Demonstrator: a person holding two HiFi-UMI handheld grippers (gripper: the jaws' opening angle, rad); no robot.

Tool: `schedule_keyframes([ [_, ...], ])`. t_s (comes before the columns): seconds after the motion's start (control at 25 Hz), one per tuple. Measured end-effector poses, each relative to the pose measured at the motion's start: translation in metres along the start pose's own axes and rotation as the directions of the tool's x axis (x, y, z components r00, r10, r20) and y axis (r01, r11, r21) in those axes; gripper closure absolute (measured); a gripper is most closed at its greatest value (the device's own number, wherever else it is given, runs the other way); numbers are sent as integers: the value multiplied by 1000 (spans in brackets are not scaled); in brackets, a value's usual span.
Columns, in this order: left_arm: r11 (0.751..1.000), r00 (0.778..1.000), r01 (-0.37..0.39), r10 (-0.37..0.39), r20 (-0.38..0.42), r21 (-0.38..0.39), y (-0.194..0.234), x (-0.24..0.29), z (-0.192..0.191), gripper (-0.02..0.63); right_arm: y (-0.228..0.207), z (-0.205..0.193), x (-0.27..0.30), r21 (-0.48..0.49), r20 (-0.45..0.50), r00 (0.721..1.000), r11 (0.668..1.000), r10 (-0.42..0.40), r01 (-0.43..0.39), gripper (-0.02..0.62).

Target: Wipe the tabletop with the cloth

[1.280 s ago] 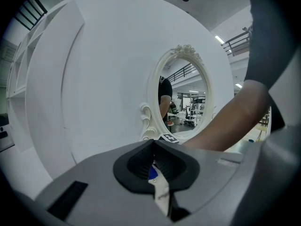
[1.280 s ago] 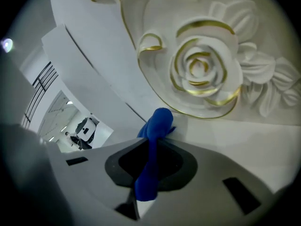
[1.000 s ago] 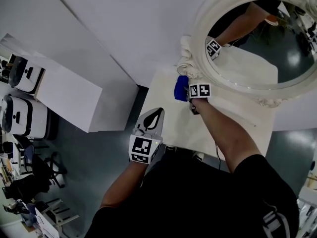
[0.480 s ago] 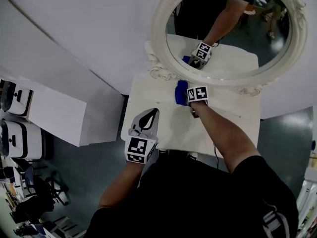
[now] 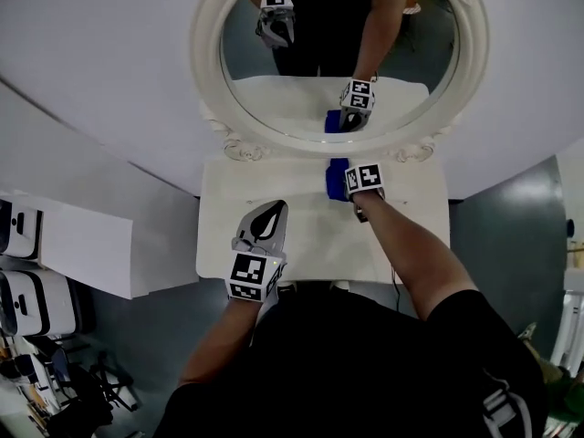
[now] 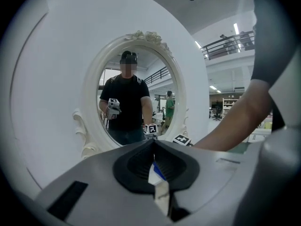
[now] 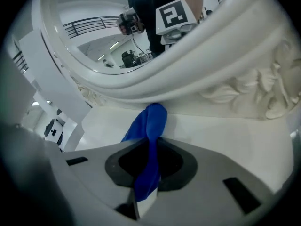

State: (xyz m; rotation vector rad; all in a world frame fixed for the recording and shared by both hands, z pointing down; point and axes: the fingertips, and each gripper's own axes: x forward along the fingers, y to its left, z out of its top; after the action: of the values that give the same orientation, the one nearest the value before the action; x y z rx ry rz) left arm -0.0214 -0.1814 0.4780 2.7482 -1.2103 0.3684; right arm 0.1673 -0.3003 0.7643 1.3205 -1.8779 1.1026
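Left gripper (image 5: 272, 210) is nearest, over the 7 o'clock part of the white tabletop (image 5: 319, 240). Its jaws are pressed together with nothing pinched. Contact with the surface: cannot tell.

Right gripper (image 5: 347, 188) is out at the table's 12 o'clock edge, jaws clamped on the blue cloth (image 5: 337, 177). In the right gripper view the cloth (image 7: 149, 126) runs bunched up through the jaws. Its far end lies on the tabletop (image 7: 225, 135), up against the foot of the mirror (image 7: 211, 65).

The surface is cream-white and smooth. The mirror (image 5: 205, 80) is oval with a carved white frame, at the back edge against a white wall (image 5: 91, 62). Its glass reflects the person and both grippers.

Room: grey floor (image 5: 511, 217) at 3 o'clock, white cabinet (image 5: 73, 245) at 9 o'clock.
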Motion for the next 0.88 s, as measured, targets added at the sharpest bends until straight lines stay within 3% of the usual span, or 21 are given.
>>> schedule_keyframes([
  [0.44,994,995,103,-103,-5,30,-73,48,13,595,-143,-41,-75,98,7,991,987,-132,130,557],
  [0.88,988,989,146,-145,-19,44,-116,77,16,595,-235,-64,-123,129,-3,976,967,-219,217,557],
])
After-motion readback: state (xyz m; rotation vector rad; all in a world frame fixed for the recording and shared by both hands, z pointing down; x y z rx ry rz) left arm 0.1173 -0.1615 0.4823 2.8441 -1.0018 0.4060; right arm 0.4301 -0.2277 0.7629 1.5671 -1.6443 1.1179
